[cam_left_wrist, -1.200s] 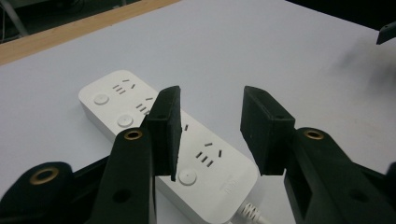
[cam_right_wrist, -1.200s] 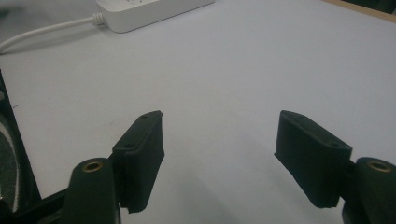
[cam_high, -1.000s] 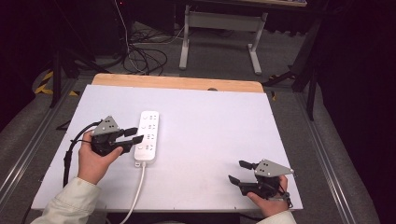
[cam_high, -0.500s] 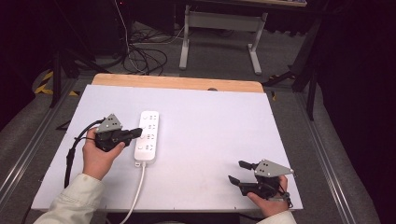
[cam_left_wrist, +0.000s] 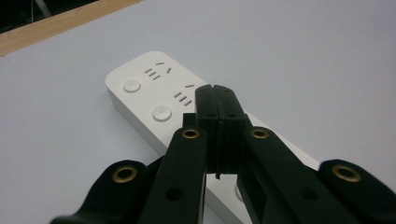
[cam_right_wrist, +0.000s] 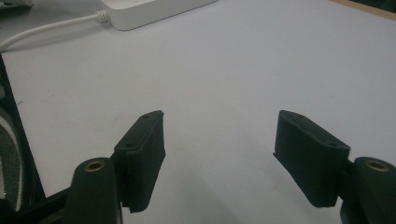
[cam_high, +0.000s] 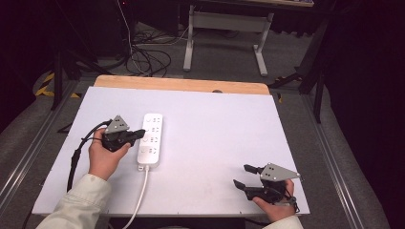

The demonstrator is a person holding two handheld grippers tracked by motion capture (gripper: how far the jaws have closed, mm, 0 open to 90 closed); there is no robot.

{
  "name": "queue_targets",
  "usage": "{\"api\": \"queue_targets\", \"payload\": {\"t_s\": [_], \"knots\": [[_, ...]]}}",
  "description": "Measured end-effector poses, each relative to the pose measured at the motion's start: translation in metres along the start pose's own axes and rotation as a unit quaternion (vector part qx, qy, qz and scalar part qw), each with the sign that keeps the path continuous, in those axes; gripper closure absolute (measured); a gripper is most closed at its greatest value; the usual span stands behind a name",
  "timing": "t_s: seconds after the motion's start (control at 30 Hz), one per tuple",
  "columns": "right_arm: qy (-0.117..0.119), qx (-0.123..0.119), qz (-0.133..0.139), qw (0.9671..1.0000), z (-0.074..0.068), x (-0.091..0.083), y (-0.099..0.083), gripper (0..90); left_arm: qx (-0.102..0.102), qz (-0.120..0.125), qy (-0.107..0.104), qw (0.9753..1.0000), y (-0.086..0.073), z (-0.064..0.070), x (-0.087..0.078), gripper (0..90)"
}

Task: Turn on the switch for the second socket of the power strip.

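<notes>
Since a second ago the left tool [cam_high: 137, 134] has closed: jaws then parted, now pressed flat together with nothing between them, tips over the near-left edge of the power strip [cam_high: 150, 139]. The left hand [cam_high: 104, 155] has shifted little. Power strip: white, smooth plastic, long rounded bar, round buttons beside slotted sockets, lying left of centre on the matte white tabletop [cam_high: 210, 129], which has a wooden far edge. Its white cord [cam_high: 141, 191] runs toward the near edge. Right tool [cam_high: 244, 177], unmoved at the near right corner: jaws wide apart, empty, hard black blocks just above the bare surface, pointing left.
</notes>
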State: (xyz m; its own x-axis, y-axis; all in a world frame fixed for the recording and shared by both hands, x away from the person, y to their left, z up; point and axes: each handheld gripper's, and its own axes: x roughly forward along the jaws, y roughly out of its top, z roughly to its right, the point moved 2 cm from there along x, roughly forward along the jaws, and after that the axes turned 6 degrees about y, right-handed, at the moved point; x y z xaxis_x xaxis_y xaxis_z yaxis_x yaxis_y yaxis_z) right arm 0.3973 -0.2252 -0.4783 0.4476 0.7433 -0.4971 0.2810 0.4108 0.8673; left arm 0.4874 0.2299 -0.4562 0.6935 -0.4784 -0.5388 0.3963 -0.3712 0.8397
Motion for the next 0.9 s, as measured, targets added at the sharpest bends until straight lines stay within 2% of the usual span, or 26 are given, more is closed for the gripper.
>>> {"api": "queue_targets", "payload": {"t_s": [0.1, 0.4, 0.6, 0.73, 0.8, 0.9], "knots": [[0.000, 0.000, 0.000, 1.0000, 0.000, 0.000, 0.000, 33.6, 0.005, -0.006, 0.004, 1.0000, -0.002, -0.003, 0.005, 89.7], [0.002, 0.000, -0.001, 1.0000, 0.000, 0.000, 0.000, 33.6, 0.012, -0.024, -0.003, 0.9996, -0.007, -0.005, 0.015, 89.7], [0.002, 0.000, 0.000, 1.0000, 0.000, 0.001, 0.000, 33.6, 0.009, -0.035, -0.007, 0.9993, -0.009, -0.005, 0.020, 89.7], [0.003, 0.000, -0.001, 1.0000, 0.000, 0.001, 0.000, 33.6, 0.014, -0.044, -0.005, 0.9989, -0.011, -0.004, 0.022, 89.7], [0.003, 0.000, -0.001, 1.0000, 0.000, 0.001, 0.000, 33.6, 0.026, -0.046, 0.005, 0.9986, -0.011, -0.004, 0.022, 89.7], [0.002, 0.000, -0.002, 1.0000, 0.000, 0.001, 0.000, 33.6, 0.024, -0.049, 0.003, 0.9985, -0.011, -0.003, 0.023, 89.7]]}}
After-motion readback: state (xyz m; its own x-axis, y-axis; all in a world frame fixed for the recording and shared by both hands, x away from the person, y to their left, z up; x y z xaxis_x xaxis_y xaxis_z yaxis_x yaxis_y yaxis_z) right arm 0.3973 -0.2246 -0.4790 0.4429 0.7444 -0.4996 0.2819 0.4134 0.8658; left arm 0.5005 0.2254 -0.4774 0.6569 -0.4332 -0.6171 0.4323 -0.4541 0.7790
